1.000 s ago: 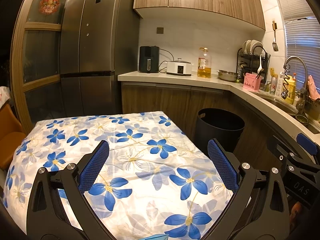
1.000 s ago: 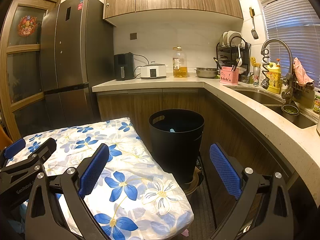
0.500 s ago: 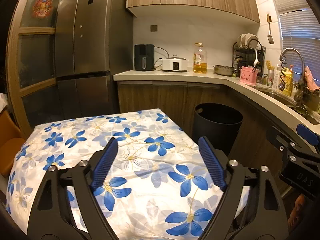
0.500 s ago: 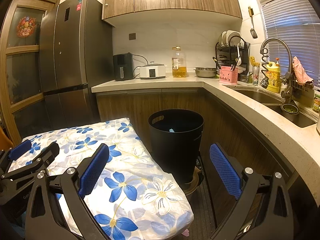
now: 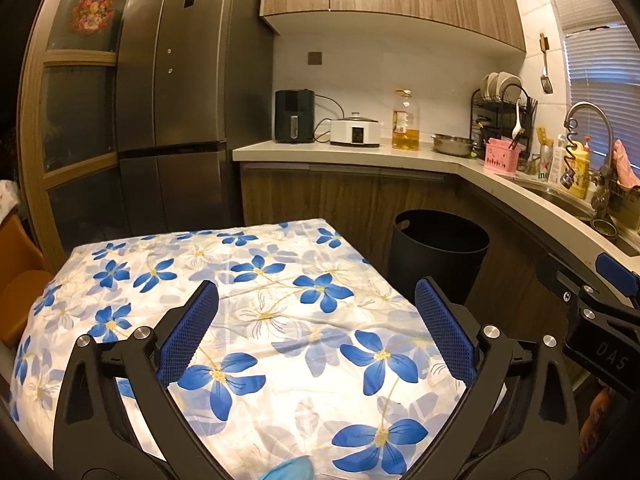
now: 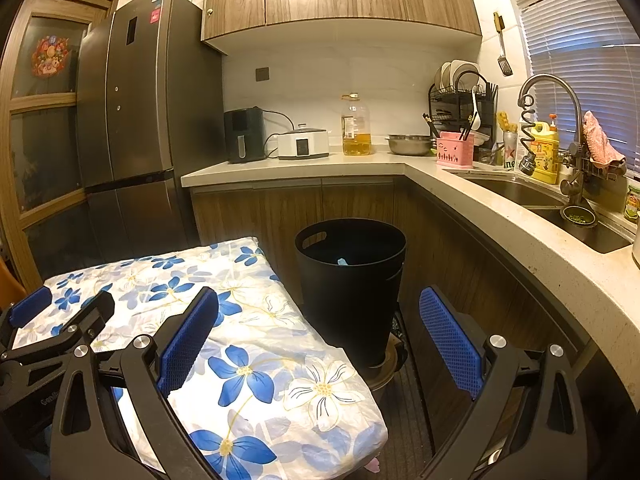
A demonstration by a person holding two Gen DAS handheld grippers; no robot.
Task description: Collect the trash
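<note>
Kitchen had flowered table (image 5: 280, 320) under your left claw (image 5: 316, 332), black bin (image 6: 352, 280) ahead of right claw (image 6: 320, 336). Both claws wide open, empty. Blue scrap (image 6: 342, 261) lay in bin. Scan table slowly for more.

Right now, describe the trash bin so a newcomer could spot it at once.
Find the tall grey fridge, then follow the wooden counter cabinets right to their corner. On the floor there, just past the table with the blue-flower cloth, stands the trash bin: a round, black, open-topped tub with a handle slot, the only dark container at floor level.
</note>
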